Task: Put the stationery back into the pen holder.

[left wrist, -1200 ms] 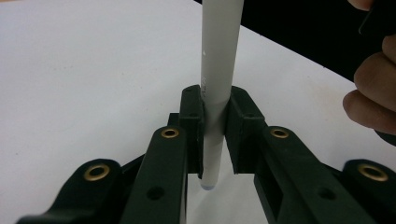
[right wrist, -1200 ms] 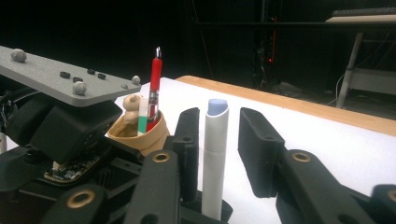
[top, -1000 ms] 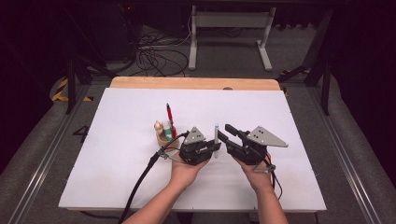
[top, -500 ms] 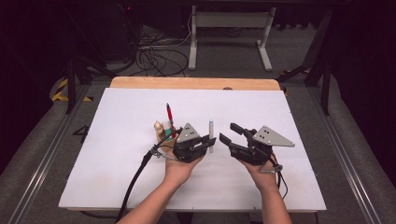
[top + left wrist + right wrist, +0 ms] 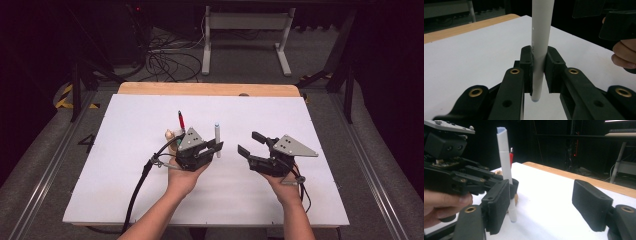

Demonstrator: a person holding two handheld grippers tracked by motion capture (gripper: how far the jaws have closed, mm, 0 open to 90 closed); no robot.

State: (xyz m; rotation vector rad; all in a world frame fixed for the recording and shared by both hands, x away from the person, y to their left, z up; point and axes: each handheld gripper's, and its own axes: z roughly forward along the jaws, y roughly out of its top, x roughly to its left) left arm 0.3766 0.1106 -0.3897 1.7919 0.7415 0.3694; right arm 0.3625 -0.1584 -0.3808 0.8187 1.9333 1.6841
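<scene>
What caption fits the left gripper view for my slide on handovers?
Left gripper clamps an upright white pen above the white table.

Matt white pen [image 5: 541,37] between matt black plastic jaws; smooth white table [image 5: 125,165], wooden edge

In the left gripper view the white pen [image 5: 540,45] runs off the top edge, so its upper end is cut away, and the pads [image 5: 527,67] cover the stretch of barrel between them. At 2 o'clock the right gripper [image 5: 616,22] and the hand [image 5: 624,53] are cropped by the right edge.

In the high view the wooden holder [image 5: 171,136], at 10 o'clock from the left gripper [image 5: 216,146], is mostly hidden behind it, and the red pen [image 5: 181,121] disappears at its lower end. The pen's tip colour is too small to tell there.

In the right gripper view the left gripper's body is cut off at 9 o'clock.
</scene>
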